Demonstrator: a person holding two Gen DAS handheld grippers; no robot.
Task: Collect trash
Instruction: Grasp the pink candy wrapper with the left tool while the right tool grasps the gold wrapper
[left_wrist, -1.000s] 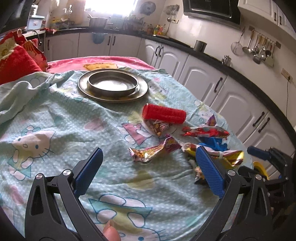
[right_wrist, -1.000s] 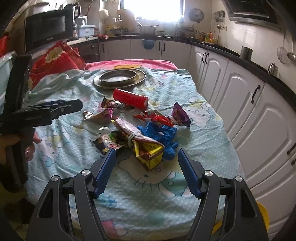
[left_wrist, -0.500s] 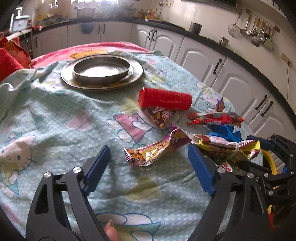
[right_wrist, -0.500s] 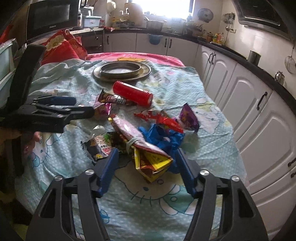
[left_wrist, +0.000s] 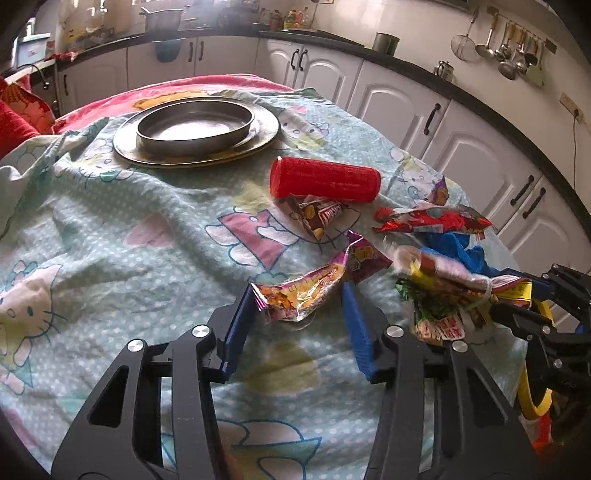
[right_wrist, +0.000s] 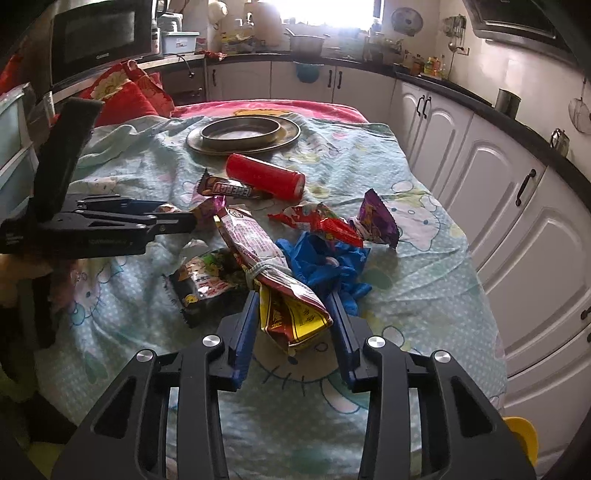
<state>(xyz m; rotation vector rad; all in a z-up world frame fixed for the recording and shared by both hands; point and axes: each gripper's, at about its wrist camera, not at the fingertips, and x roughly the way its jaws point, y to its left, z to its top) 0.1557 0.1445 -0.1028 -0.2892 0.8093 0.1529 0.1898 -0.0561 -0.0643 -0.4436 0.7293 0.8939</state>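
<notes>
Several wrappers lie on the Hello Kitty cloth. My left gripper (left_wrist: 297, 295) is open, its blue fingers on either side of a crumpled gold and purple wrapper (left_wrist: 317, 284). My right gripper (right_wrist: 293, 302) is open, its fingers on either side of the yellow and red end of a long pink snack bag (right_wrist: 273, 280). Around it lie a black and green packet (right_wrist: 207, 280), a blue glove (right_wrist: 328, 262), a red wrapper (right_wrist: 317, 223), a purple wrapper (right_wrist: 378, 219) and a brown ENERGY bar wrapper (right_wrist: 231, 190). A red can (left_wrist: 325, 179) lies on its side.
A steel pan on a round steel plate (left_wrist: 195, 127) stands at the far end of the table. White cabinets (right_wrist: 517, 206) run along the right. A red cushion (right_wrist: 122, 92) lies at the far left. A yellow object (right_wrist: 521, 435) sits below the table's right edge.
Both grippers have moved forward and lower onto the wrappers, and both pairs of fingers have narrowed around them.
</notes>
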